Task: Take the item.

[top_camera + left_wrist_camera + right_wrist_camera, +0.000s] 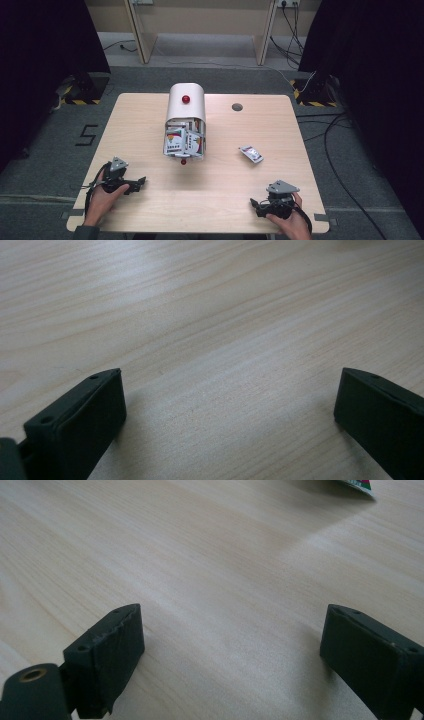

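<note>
We hold the left tongs low over the near left corner of the bench; their jaws stand wide apart with nothing between them, and in the left gripper view bare wood grain lies between the two black jaws. We hold the right tongs low over the near right corner of the bench; their jaws are likewise spread wide and clamp nothing, and in the right gripper view plain wood lies between them. The two tongs point inward toward each other and sit well apart; a hand grips each from the near edge.

The thing nearest the tongs is a small sachet, white with a coloured print; it lies flat on the bench beyond the right tongs, apart from them and slightly toward the middle; one corner of it enters the top edge of the right gripper view, ahead of the jaws and off to their right side.

Farther beyond both tongs, roughly midway between them and nearer the left pair, stands a white roll-top box with a red knob on its curved cover; its opening faces us and is packed with more printed sachets; a second red knob sits at its lower front edge. A round grommet hole lies in the bench beyond the right tongs, past the sachet.
</note>
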